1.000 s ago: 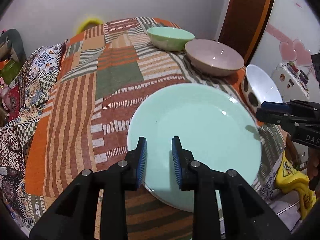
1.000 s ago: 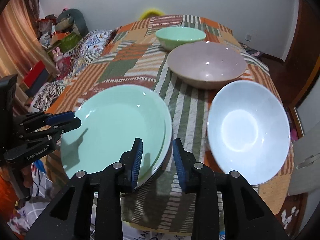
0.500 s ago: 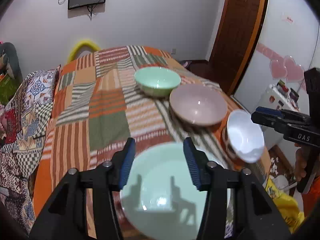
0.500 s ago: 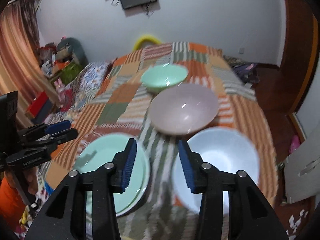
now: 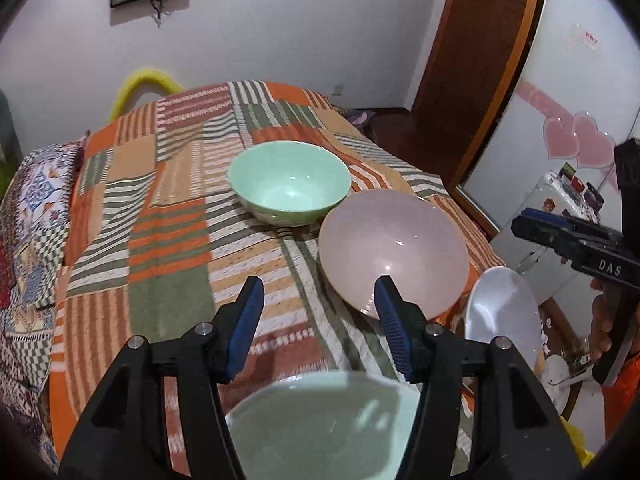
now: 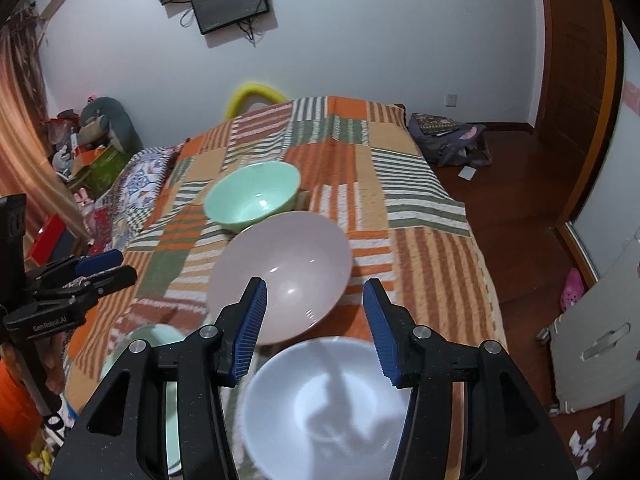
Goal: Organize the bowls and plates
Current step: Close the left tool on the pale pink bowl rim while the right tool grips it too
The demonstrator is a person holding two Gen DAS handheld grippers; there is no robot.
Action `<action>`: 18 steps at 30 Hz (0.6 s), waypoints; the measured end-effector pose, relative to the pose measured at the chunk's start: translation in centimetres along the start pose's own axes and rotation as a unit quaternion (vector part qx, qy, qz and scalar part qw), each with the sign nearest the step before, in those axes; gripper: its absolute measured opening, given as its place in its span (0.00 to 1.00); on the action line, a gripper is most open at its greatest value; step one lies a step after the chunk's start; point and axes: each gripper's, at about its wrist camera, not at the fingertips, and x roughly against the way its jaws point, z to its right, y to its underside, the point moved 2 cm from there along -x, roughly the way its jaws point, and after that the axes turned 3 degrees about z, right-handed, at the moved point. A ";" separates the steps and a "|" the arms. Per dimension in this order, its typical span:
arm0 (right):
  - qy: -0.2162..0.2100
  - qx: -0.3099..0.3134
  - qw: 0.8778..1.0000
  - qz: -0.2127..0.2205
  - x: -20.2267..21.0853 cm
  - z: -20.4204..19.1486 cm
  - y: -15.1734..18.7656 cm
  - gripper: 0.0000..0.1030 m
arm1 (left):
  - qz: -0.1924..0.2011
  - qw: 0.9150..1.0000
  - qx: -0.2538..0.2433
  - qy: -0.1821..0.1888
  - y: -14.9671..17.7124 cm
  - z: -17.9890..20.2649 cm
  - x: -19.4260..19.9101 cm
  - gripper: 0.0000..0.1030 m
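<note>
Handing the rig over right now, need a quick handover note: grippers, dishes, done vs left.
Left gripper: open, empty, above the near edge of the table, over the green plate.
Right gripper: open, empty, over the white bowl.
Dishes on the patchwork cloth: green bowl farthest, pink bowl in front of it, white bowl and green plate side by side at the near edge.
Done: nothing stacked; every dish sits separately.
Left: the sorting itself, probably nesting the three bowls and placing the plate.
</note>
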 end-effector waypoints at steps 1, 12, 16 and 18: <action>0.001 0.000 1.000 -0.004 -0.5 0.3 -0.2 0.45 | -0.005 1.000 -0.002 0.002 -0.1 0.1 -0.9 0.55; -0.013 0.000 0.998 -0.062 -5.5 1.8 -0.2 0.35 | -0.041 0.999 0.006 0.025 -0.5 -0.5 -7.3 0.46; -0.023 0.003 0.997 -0.079 -6.4 1.7 0.1 0.28 | -0.054 0.998 0.003 0.034 -0.4 -0.7 -8.5 0.33; -0.025 0.005 0.996 -0.083 -6.8 1.6 0.1 0.26 | -0.058 0.998 0.005 0.035 -0.2 -0.8 -9.0 0.28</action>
